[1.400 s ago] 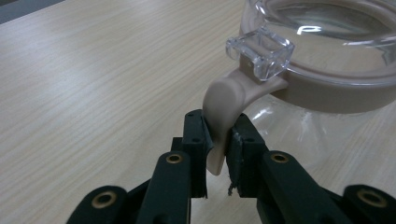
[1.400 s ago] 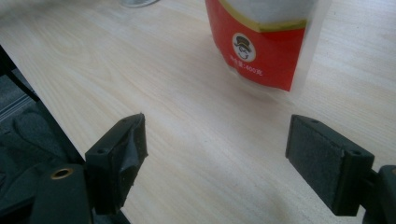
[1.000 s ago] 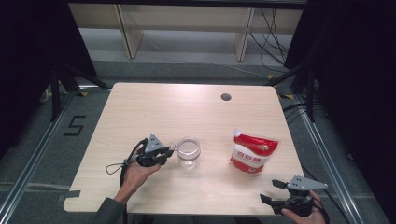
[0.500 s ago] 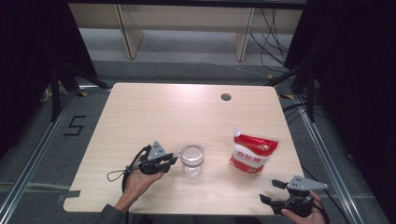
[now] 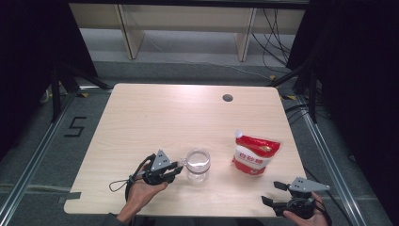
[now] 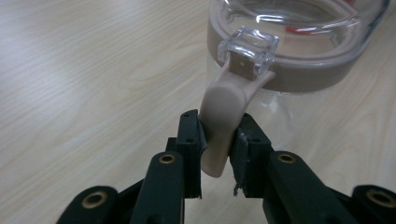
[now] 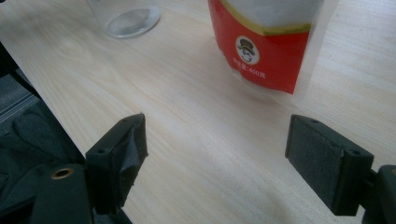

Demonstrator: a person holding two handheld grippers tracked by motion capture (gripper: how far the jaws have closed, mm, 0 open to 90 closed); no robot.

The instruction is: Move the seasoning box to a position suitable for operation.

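Left gripper (image 6: 215, 140): black jaws set narrowly, pads on either side of a smooth beige latch tab (image 6: 224, 116); they have just been easing wider, tab between them, contact looks light. Tab hangs from a clear square clasp (image 6: 248, 49) on the beige-banded rim of a clear glass jar (image 5: 197, 165), directly ahead of the jaws; jar's top is cut off in the left gripper view. Right gripper (image 7: 233, 158): jaws wide apart, holding nothing, over pale wood-grain table (image 5: 155, 117). Beyond it stands a glossy red-and-white pouch (image 7: 266, 42), top cropped, print too small to read.
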